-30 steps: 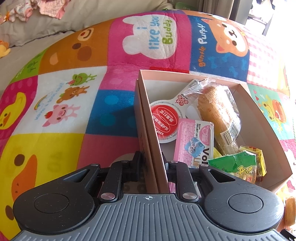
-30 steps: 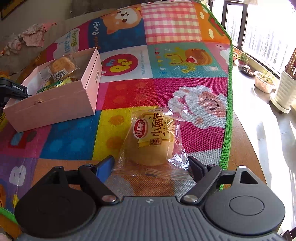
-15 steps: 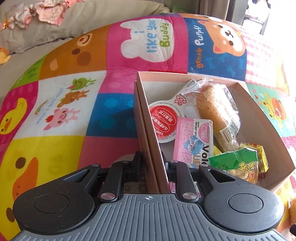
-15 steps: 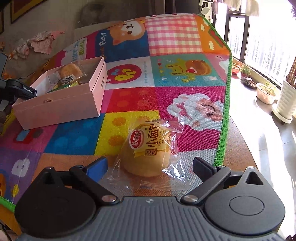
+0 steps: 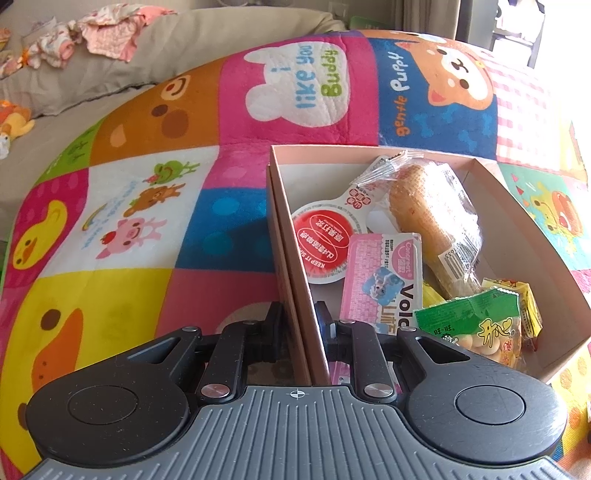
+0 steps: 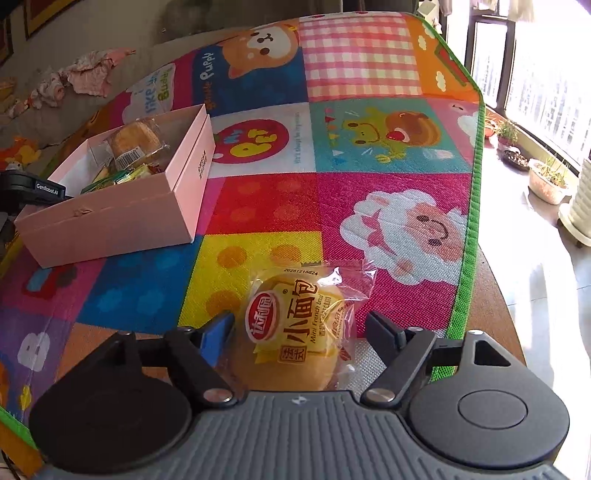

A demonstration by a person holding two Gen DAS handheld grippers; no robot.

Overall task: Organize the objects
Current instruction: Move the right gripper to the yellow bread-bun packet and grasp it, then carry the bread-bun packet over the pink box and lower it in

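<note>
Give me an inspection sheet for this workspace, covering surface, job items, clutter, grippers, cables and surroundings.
Surface: colourful cartoon patchwork play mat.
Job's things: open pink cardboard box holding wrapped snacks; packaged yellow mini French bread lying on the mat.
Clutter: crumpled pink clothes on the beige sofa.
Grippers: left hand-held gripper shut on the box wall; right hand-held gripper open, its fingers on either side of the bread.
Cables: nothing seen.
Surroundings: potted plants by a sunlit window.
</note>
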